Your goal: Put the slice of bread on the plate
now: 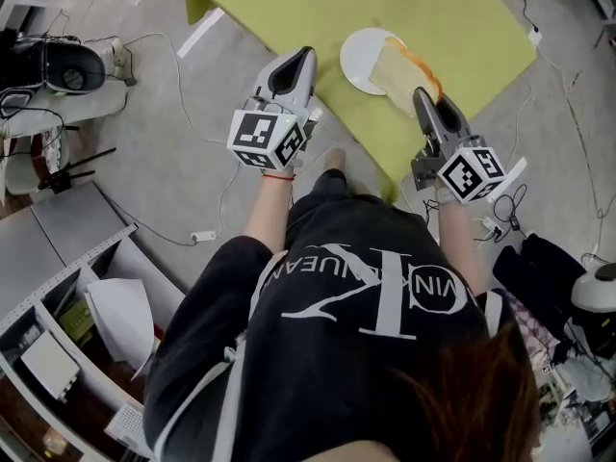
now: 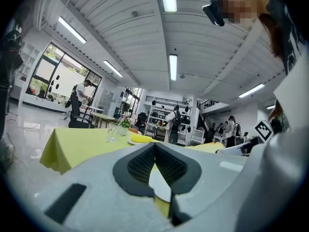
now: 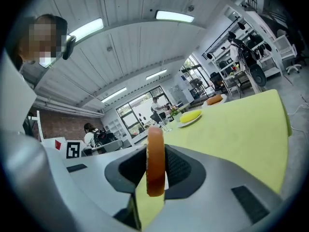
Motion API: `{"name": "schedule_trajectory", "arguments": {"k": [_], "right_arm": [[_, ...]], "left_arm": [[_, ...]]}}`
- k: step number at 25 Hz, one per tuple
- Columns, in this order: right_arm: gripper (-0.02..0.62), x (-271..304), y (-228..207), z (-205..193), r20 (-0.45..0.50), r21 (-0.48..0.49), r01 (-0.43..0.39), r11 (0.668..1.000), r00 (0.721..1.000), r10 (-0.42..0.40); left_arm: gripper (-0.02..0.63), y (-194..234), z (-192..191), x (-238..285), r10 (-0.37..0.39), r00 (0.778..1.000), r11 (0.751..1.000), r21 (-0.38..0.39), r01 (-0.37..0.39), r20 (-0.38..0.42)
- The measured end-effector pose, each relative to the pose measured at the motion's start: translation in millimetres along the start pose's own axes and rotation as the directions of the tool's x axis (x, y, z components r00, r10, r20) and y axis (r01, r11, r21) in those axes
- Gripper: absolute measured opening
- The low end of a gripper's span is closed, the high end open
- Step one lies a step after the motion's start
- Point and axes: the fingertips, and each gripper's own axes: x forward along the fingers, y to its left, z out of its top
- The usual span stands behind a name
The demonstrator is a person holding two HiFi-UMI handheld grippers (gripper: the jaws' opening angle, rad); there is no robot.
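Clamps the right gripper (image 1: 422,96) on the slice of bread (image 3: 155,166), with both pads pressed against its flat faces and its brown crust edge upright toward the camera in the right gripper view. Holds that slice out past the gripper's tip, at 11 o'clock from the right marker cube (image 1: 472,173), over the 3 o'clock edge of the white plate (image 1: 358,58) in the head view; cannot tell from there whether bread and plate touch.

Holds the left gripper (image 1: 302,58) closed and empty, with tips together and nothing between them, at 9 o'clock of the plate, near it but apart, with its tip at the cloth's edge and its marker cube (image 1: 267,138) over the floor.

Finds the plate lying on the bench (image 1: 289,3), under a yellow-green cloth, close to the near edge. Shows, farther along that cloth in the gripper views, a drinking glass (image 2: 112,132) and a second plate with something yellow on it (image 3: 189,116).

Takes in grey floor around the bench, with loose cables and a white power strip (image 1: 202,237) at 7 o'clock of the left gripper.
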Motion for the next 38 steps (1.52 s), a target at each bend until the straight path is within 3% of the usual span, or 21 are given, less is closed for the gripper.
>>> {"name": "schedule_trajectory", "arguments": {"k": [12,18,23,30,38], "right_arm": [[0.092,19,-7,-2,-0.016,0.138,-0.010,0.990,1.000,0.013],[0.094,46,-20,-4,-0.063,0.243,-0.111,0.964,0.990,0.130],[0.094,72,-27,-11,-0.175,0.307,-0.113,0.945,0.969,0.173],[0.095,96,-22,-3,-0.157,0.505,-0.212,0.837,0.931,0.331],[0.092,98,-43,-27,-0.285,0.539,-0.049,0.841,0.929,0.237]], "left_arm": [[0.009,-10,-19,46,-0.086,0.995,0.996,-0.019,0.085,-0.044],[0.009,7,-21,46,0.051,0.998,0.998,-0.025,-0.052,-0.036],[0.009,24,-13,38,0.157,0.987,0.987,-0.036,-0.157,-0.019],[0.009,29,-26,34,0.221,0.974,0.974,-0.048,-0.223,-0.049],[0.009,39,-21,34,0.256,0.966,0.963,-0.078,-0.257,-0.021]]}}
